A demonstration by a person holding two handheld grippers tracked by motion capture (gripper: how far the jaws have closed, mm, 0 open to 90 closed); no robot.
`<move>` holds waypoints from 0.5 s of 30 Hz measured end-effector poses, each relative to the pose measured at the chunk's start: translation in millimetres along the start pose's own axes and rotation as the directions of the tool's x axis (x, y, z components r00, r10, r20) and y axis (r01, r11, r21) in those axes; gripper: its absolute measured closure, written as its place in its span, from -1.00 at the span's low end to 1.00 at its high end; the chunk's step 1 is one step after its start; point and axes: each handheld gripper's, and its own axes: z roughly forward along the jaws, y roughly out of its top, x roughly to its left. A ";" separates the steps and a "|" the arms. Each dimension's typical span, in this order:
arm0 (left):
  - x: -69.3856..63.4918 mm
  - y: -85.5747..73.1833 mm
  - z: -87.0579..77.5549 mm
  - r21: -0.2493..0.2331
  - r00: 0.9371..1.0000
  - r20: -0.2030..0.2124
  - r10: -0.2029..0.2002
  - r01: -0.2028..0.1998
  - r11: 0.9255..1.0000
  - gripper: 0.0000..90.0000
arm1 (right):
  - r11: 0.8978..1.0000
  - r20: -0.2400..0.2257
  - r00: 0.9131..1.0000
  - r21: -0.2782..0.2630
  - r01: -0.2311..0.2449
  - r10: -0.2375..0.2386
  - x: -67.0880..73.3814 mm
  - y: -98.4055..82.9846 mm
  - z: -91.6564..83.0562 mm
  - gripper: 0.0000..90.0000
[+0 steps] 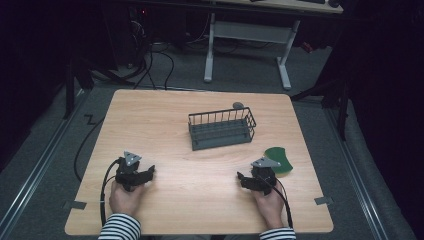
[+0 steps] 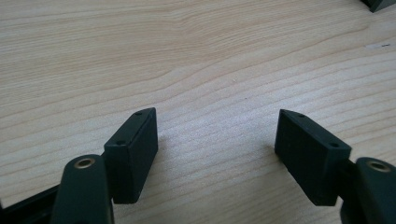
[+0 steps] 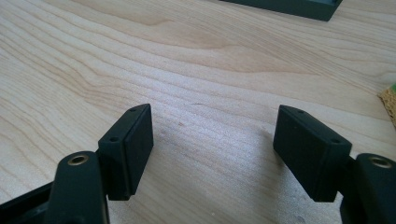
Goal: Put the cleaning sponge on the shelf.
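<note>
High view, item nearest the right gripper: green sponge (image 1: pixel 278 161), flat on the desk (image 1: pixel 165 130), lying in front of the wire basket and off its right end.
Sponge, contact: just beside the right gripper, at its outer side; whether the two touch cannot be told.
Sponge, right gripper view: a green and tan corner (image 3: pixel 388 98) at the right edge.
Right gripper (image 1: pixel 242 180): held low over the desk in front of the wire basket's right end, jaws spread wide, bare wood between them (image 3: pixel 212 149).
Left gripper (image 1: pixel 149 172): held low over the desk in front of the wire basket and off its left end, jaws spread wide, bare wood between them (image 2: pixel 215 149).
Hands: one behind each gripper, striped sleeves at the near desk edge.
Wire basket (image 1: pixel 222 128): dark, oblong, upright near the desk's middle, well apart from both grippers; its dark base corner (image 3: pixel 299 7) shows in the right gripper view.
Grey round object (image 1: pixel 238 105): small, just behind the wire basket's right end.
Background: white desk frame (image 1: pixel 247 42) on the floor beyond the wire basket.
</note>
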 end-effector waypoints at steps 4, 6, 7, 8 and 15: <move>-0.2 0.0 0.1 0.000 1.000 -0.002 -0.001 0.001 1.000 -0.32 | 1.000 -0.002 1.000 0.000 -0.001 0.001 0.1 0.0 0.0 -0.37; -0.3 0.1 0.1 0.000 1.000 -0.002 0.000 0.000 1.000 -0.32 | 1.000 -0.001 1.000 0.001 -0.002 0.002 0.2 0.0 0.0 -0.37; -0.2 0.1 0.1 0.000 1.000 -0.002 -0.001 0.001 1.000 -0.32 | 1.000 -0.001 1.000 0.000 -0.001 0.001 0.1 0.0 0.1 -0.37; 0.0 0.1 0.1 0.000 1.000 0.000 -0.001 0.001 1.000 -0.33 | 1.000 -0.001 1.000 0.000 -0.002 0.002 0.1 0.0 0.1 -0.38; 0.2 0.1 0.1 0.000 1.000 0.002 -0.001 0.001 1.000 -0.33 | 1.000 0.000 1.000 0.002 -0.005 0.005 0.1 0.1 0.1 -0.38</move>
